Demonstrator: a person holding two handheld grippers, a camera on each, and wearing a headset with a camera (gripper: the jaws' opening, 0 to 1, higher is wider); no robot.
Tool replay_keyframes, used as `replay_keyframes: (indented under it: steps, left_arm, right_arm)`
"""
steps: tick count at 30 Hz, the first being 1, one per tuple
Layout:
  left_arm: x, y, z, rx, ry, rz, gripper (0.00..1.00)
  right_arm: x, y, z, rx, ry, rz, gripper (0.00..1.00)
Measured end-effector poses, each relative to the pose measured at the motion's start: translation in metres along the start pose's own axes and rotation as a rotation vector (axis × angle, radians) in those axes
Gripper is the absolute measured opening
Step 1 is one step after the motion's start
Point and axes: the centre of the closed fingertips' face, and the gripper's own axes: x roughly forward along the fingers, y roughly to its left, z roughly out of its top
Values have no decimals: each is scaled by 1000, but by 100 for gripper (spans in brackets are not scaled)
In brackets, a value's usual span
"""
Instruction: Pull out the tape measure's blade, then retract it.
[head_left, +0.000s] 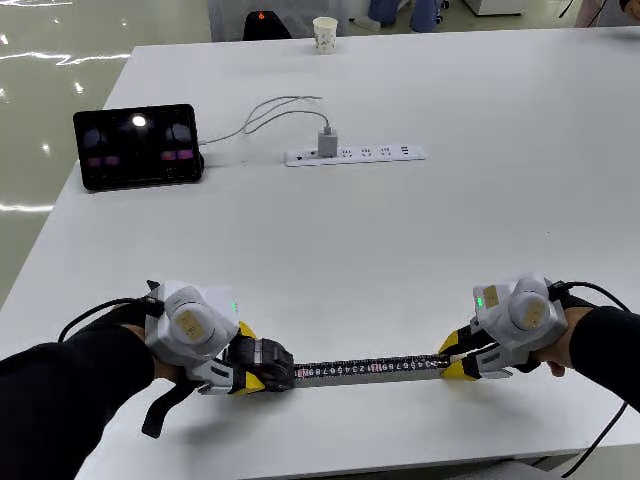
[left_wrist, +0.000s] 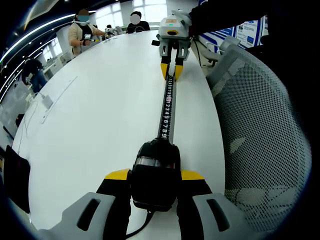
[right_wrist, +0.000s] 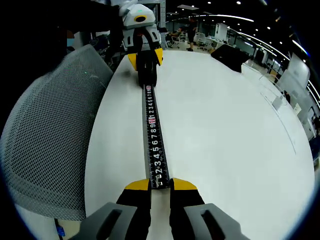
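Gripping the black tape measure case (head_left: 272, 364) are my left tongs (head_left: 250, 358), their yellow-tipped jaws closed against its two sides. The case sits low on the white table (head_left: 400, 240), at about 7 o'clock in the head view. From its mouth the blade (head_left: 370, 368) runs flat along the tabletop toward 3 o'clock, its numbers facing up. The blade's free end is at about 5 o'clock in the head view, where my right tongs (head_left: 458, 360) pinch it, jaws drawn in to a narrow gap around the tip.

In the left gripper view the case (left_wrist: 155, 172) sits between my own jaws at 6 o'clock. The blade (left_wrist: 167, 107) stretches up toward 12 o'clock, where the right tongs (left_wrist: 171, 70) hold its end. In the right gripper view the blade (right_wrist: 153, 140) runs from my jaws at 6 o'clock up to the left tongs (right_wrist: 145, 60) at 12 o'clock.

Farther out on the table, a dark tablet (head_left: 138, 146) stands at 10 o'clock. A white power strip (head_left: 355, 154) with a charger (head_left: 327, 140) plugged in lies near 12 o'clock, and a paper cup (head_left: 325, 33) stands beyond it at the far edge. A grey mesh chair (left_wrist: 260, 125) is beside the table's near edge, at 3 o'clock in the left gripper view.
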Motion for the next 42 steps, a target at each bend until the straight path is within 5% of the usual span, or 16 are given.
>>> replay_keyframes:
  steps: [42]
  left_arm:
    - [0,0,-1,-5,-2,4,29]
  right_arm:
    - [-13,-3,-19,41,8,-7,10]
